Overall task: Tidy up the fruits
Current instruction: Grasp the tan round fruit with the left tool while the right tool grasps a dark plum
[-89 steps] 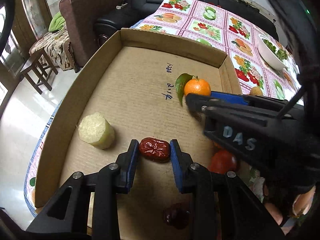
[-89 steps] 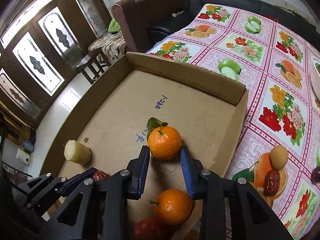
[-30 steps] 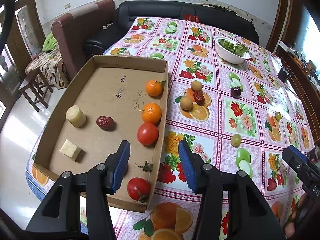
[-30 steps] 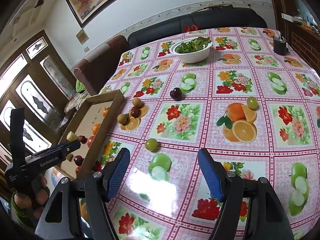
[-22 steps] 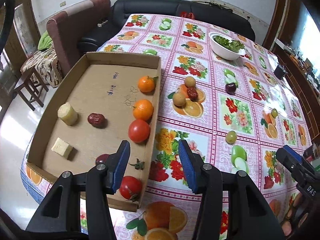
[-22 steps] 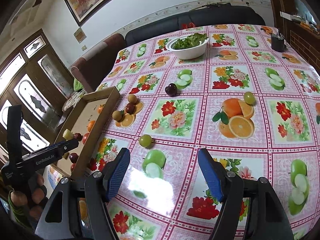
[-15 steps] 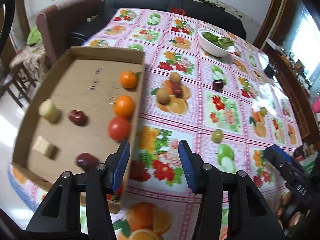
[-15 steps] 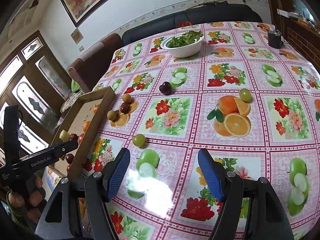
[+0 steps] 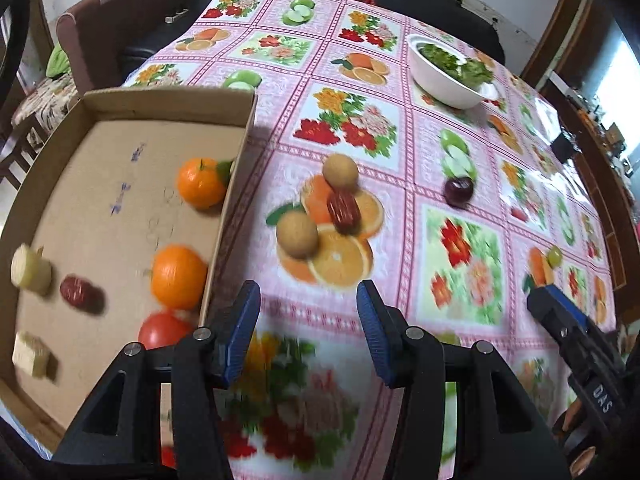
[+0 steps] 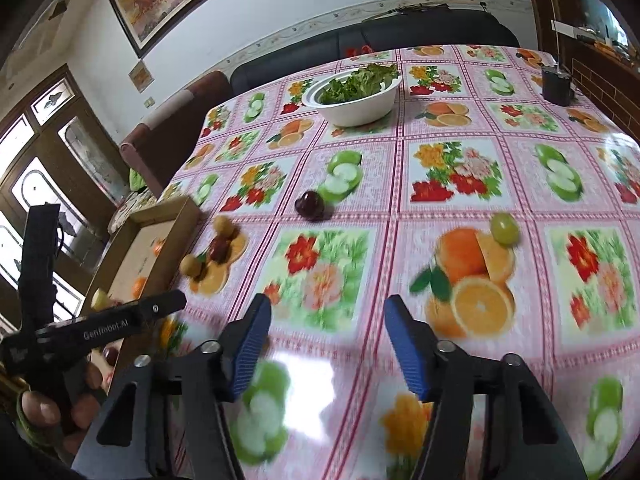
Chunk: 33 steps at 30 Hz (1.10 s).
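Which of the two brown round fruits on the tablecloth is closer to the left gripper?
The lower brown fruit, left of the red date; the other brown fruit lies beyond the date.

Bright daylight. White glare sits on the tablecloth (image 10: 304, 364) at the near edge. Near parts smear with motion blur; fisheye bends the edges.

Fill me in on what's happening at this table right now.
A person is sorting fruit into a cardboard tray with a two-finger tool in each hand. The tray already holds two oranges, a tomato, a red date and pale chunks. Both tools are empty: the left tool hangs open over the tablecloth near two brown fruits and another date; the right tool has its jaws closing on nothing. A plum and a green grape lie loose.
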Tool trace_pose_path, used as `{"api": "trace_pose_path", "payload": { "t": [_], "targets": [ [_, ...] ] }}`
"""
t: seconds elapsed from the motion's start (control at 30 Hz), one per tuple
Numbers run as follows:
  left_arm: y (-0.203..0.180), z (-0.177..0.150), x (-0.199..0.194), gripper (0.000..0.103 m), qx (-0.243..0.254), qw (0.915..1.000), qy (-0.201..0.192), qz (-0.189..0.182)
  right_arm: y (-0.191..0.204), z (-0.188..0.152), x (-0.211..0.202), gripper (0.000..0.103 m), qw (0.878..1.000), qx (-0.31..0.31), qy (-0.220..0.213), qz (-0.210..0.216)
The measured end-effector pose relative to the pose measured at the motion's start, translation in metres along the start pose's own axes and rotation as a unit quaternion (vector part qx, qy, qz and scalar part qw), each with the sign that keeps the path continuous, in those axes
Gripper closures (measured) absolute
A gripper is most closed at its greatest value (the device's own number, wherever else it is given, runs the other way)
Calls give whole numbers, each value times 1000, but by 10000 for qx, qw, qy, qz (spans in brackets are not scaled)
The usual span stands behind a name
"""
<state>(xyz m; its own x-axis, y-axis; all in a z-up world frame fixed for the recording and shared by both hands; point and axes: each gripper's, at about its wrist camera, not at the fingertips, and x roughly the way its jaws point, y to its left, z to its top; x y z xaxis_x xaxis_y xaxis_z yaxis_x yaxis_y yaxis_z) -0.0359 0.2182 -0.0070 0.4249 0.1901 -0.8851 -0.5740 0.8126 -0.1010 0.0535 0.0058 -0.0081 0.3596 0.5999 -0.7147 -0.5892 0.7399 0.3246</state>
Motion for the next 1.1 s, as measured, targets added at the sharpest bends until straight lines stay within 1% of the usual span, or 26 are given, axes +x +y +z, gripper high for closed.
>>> {"api": "trace_pose_path", "payload": {
  "t": [0.07, 0.13, 0.17, 0.37, 0.47, 0.5, 0.53, 0.57, 0.6, 0.63, 0.7, 0.87, 1.03, 1.1],
  "targets": [
    [0, 6, 8, 54, 17, 9999, -5, 124, 2, 13, 16, 45, 9999, -64, 28, -90],
    [1, 11, 18, 54, 47, 9998, 67, 173, 5, 24, 32, 45, 9997, -158, 89, -187],
    [0, 12, 20, 54, 66, 9998, 81, 139, 7, 29, 40, 45, 9995, -185, 94, -238],
    [-7, 20, 29, 54, 272, 9992, -7, 280, 22, 58, 85, 45, 9975, -452, 254, -479],
    [-11, 22, 32, 54, 398, 9985, -80, 367, 29, 64, 103, 46, 9955, -600, 385, -618],
    [-12, 22, 33, 54, 457, 9981, -103, 401, 30, 65, 108, 53, 9950, -627, 417, -653],
    [-14, 22, 35, 57, 524, 9976, -118, 426, 31, 65, 113, 59, 9945, -664, 457, -667],
    [-16, 22, 36, 69, 570, 9975, -116, 404, 33, 64, 113, 62, 9939, -752, 406, -701],
    [-17, 21, 37, 70, 598, 9974, -146, 386, 34, 63, 113, 71, 9939, -787, 396, -671],
    [-18, 20, 36, 81, 632, 9972, -177, 363, 34, 62, 112, 74, 9945, -784, 416, -547],
    [-16, 19, 34, 81, 604, 9979, -158, 186, 34, 60, 104, 74, 9951, -751, 389, -520],
    [-9, 10, 17, 81, 459, 9985, -226, -171, 26, 48, 72, 74, 9982, -495, 220, -242],
    [-1, -8, -10, 81, 331, 9972, -273, -619, 15, 33, 39, 74, 9998, -184, 86, 16],
    [2, -15, -20, 81, 309, 9965, -303, -719, 13, 26, 28, 74, 9999, -84, 64, 120]
  ]
}}
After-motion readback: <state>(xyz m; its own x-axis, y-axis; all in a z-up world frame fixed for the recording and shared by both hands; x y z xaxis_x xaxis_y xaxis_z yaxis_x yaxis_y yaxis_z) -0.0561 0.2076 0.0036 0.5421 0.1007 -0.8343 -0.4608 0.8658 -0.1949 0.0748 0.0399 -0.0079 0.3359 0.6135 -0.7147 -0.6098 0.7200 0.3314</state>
